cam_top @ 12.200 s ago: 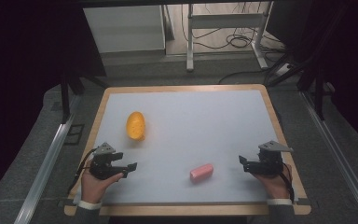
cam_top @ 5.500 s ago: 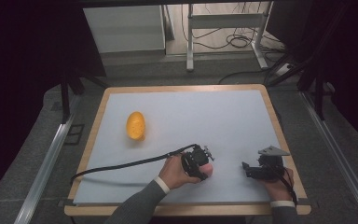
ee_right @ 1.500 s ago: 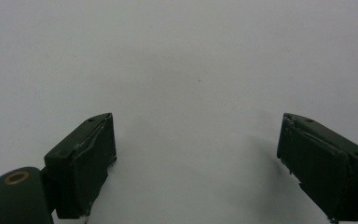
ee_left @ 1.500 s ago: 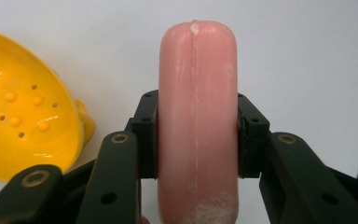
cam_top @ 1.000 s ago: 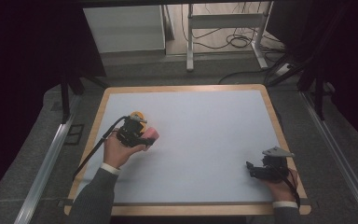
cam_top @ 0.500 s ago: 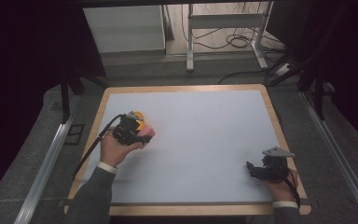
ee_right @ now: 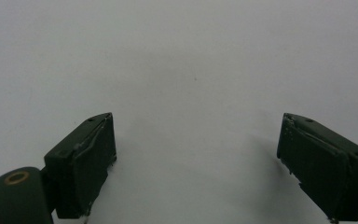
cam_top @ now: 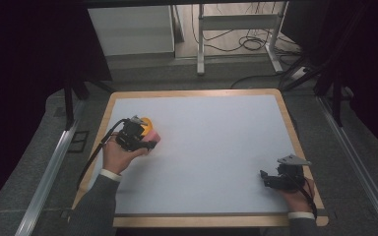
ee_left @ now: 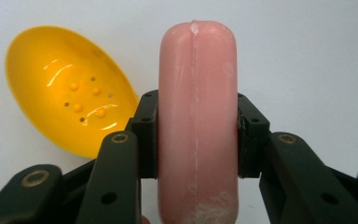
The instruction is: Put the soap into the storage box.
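My left gripper (ee_left: 197,135) is shut on a pink sausage-shaped piece (ee_left: 197,107) that stands upright between its jaws. Just beyond and to the left lies a yellow oval dish (ee_left: 67,93), glossy, with small bumps inside. In the high view the left gripper (cam_top: 145,142) sits at the table's left side, with the pink sausage (cam_top: 154,134) right beside the yellow dish (cam_top: 146,121). My right gripper (cam_top: 268,178) rests near the table's front right corner; its jaws stand wide apart over bare white surface (ee_right: 196,140).
The white tabletop (cam_top: 211,147) has a wooden rim (cam_top: 289,123). A black cable (cam_top: 96,155) trails from the left gripper off the left edge. Behind the table stand a white cabinet (cam_top: 130,29) and metal table legs (cam_top: 200,39).
The left gripper picked up the pink sausage from the table's front middle and carried it left and away, up to the yellow dish. The right gripper has stayed put.
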The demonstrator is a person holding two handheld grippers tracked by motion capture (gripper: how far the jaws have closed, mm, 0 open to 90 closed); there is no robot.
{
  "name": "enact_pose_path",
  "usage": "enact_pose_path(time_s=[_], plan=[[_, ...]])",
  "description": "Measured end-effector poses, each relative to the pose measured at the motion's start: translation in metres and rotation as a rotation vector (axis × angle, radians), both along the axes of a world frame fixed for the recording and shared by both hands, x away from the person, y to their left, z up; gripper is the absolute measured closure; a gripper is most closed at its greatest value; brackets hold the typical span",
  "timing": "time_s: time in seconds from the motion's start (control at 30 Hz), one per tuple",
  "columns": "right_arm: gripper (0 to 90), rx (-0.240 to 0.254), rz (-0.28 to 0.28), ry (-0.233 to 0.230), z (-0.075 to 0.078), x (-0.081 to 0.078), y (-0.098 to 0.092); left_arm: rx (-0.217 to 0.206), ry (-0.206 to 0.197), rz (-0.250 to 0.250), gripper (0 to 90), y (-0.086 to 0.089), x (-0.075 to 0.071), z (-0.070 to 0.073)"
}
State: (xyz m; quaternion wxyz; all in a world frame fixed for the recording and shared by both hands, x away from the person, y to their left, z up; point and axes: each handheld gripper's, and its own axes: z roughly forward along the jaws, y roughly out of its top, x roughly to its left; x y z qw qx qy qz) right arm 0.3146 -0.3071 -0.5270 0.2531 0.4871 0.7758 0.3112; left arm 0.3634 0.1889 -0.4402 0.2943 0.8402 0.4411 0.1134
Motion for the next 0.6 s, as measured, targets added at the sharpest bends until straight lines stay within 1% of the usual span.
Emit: enact_pose_path(time_s=[0.4,0.6], plan=[[11.1,0.001,-0.001,0.0,0.0,0.0,0.0,-0.012,-0.005,0.023,60.2,0.01,0.003,0.006],[11.1,0.0,-0.001,-0.001,0.0,0.0,0.0,-0.006,-0.01,0.037,60.1,0.017,0.003,0.008]])
